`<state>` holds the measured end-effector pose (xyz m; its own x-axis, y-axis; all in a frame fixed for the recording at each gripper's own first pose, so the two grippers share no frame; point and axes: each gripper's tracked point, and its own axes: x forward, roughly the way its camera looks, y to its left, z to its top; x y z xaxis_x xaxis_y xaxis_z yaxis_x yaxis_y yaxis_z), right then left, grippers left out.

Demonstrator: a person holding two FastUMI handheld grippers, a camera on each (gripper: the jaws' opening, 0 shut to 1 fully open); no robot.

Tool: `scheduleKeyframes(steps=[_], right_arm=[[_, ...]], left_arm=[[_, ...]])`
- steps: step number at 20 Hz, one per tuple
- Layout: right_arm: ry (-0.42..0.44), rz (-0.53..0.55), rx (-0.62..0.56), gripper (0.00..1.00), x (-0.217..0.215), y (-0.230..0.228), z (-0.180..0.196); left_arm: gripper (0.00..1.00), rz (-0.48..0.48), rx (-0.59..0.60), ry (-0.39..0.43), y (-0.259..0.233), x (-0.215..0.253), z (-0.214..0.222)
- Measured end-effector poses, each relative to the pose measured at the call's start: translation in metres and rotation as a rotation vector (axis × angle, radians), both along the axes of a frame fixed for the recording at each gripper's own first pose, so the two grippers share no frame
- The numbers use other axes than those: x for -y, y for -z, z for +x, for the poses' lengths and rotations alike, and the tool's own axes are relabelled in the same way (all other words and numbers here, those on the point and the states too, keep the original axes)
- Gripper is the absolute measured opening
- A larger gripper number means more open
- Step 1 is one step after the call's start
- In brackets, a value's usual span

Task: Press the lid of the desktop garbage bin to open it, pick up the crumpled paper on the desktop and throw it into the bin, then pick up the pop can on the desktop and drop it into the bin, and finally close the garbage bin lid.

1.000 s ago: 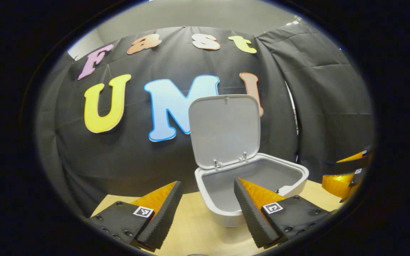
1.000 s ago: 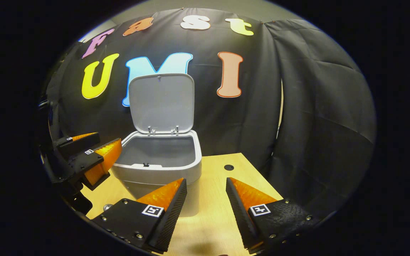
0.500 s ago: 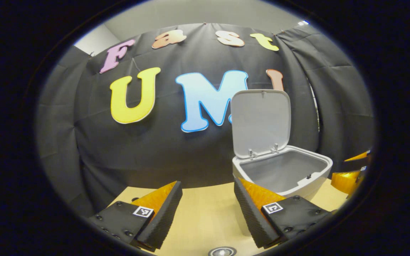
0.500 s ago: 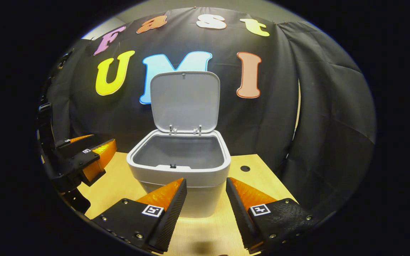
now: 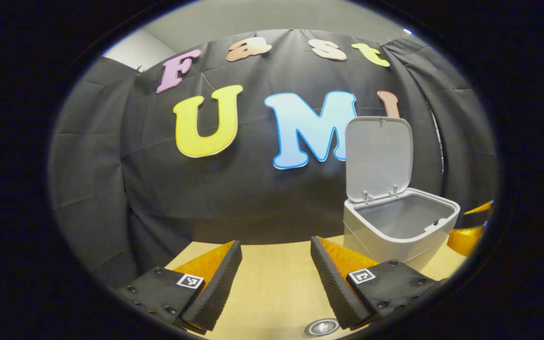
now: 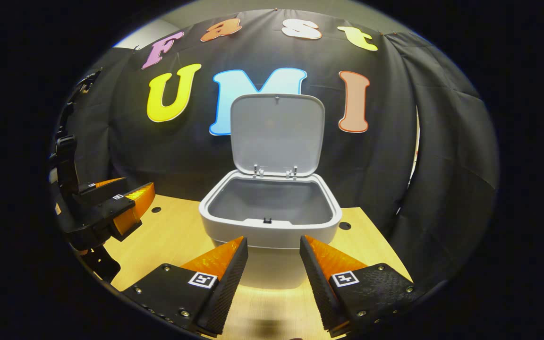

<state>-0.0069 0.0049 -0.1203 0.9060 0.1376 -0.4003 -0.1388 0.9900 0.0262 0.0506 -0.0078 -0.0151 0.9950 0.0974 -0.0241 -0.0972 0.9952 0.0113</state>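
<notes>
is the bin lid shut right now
No, in the right gripper view the lid stands upright behind the open bin, whose inside shows.

The garbage bin is light grey, and its open lid is grey too. The desktop is pale yellow wood with small dark round holes. The booth wall is black cloth.
</notes>
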Motion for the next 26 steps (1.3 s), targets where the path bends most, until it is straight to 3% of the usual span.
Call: scheduleKeyframes(steps=[1, 5, 6, 7, 8, 10, 11, 12, 15, 17, 18, 20, 21, 23, 24, 26], right_arm=[[-0.016, 0.001, -0.003, 0.73, -0.006, 0.001, -0.002], [-0.087, 0.010, -0.014, 0.73, -0.033, 0.006, -0.007], [-0.107, 0.014, -0.018, 0.73, -0.041, 0.007, -0.007], [-0.130, 0.017, -0.024, 0.73, -0.050, 0.009, -0.008], [-0.153, 0.019, -0.030, 0.73, -0.059, 0.011, -0.009], [-0.200, 0.023, -0.042, 0.73, -0.077, 0.014, -0.012], [-0.224, 0.025, -0.048, 0.73, -0.087, 0.016, -0.014], [-0.246, 0.026, -0.056, 0.74, -0.095, 0.017, -0.014], [-0.297, 0.027, -0.087, 0.74, -0.118, 0.023, -0.016], [-0.317, 0.030, -0.112, 0.74, -0.126, 0.034, -0.020], [-0.320, 0.031, -0.129, 0.76, -0.130, 0.039, -0.021], [-0.324, 0.040, -0.164, 0.78, -0.135, 0.048, -0.026], [-0.322, 0.041, -0.182, 0.78, -0.137, 0.053, -0.027], [-0.315, 0.045, -0.223, 0.78, -0.141, 0.063, -0.028], [-0.308, 0.046, -0.247, 0.78, -0.141, 0.068, -0.029], [-0.299, 0.047, -0.297, 0.78, -0.142, 0.083, -0.030]], left_arm=[[1.00, -0.002, -0.003, -0.010, 0.001, -0.005, -0.003], [1.00, -0.010, -0.016, -0.057, 0.007, -0.028, -0.015], [0.95, -0.013, -0.019, -0.068, 0.008, -0.034, -0.018], [1.00, -0.013, -0.023, -0.081, 0.009, -0.040, -0.021], [0.95, -0.011, -0.028, -0.096, 0.011, -0.048, -0.025], [1.00, -0.011, -0.037, -0.125, 0.020, -0.070, -0.030], [0.95, -0.013, -0.042, -0.137, 0.021, -0.076, -0.032], [1.00, -0.014, -0.048, -0.152, 0.024, -0.084, -0.037], [1.00, -0.019, -0.059, -0.189, 0.028, -0.104, -0.048], [1.00, -0.023, -0.066, -0.210, 0.031, -0.116, -0.055], [0.95, -0.026, -0.068, -0.219, 0.032, -0.121, -0.058], [1.00, -0.030, -0.076, -0.237, 0.036, -0.130, -0.063], [0.95, -0.034, -0.080, -0.245, 0.037, -0.134, -0.065], [1.00, -0.043, -0.087, -0.258, 0.041, -0.142, -0.070], [0.95, -0.049, -0.092, -0.264, 0.044, -0.145, -0.072], [0.95, -0.062, -0.102, -0.272, 0.048, -0.150, -0.075]])
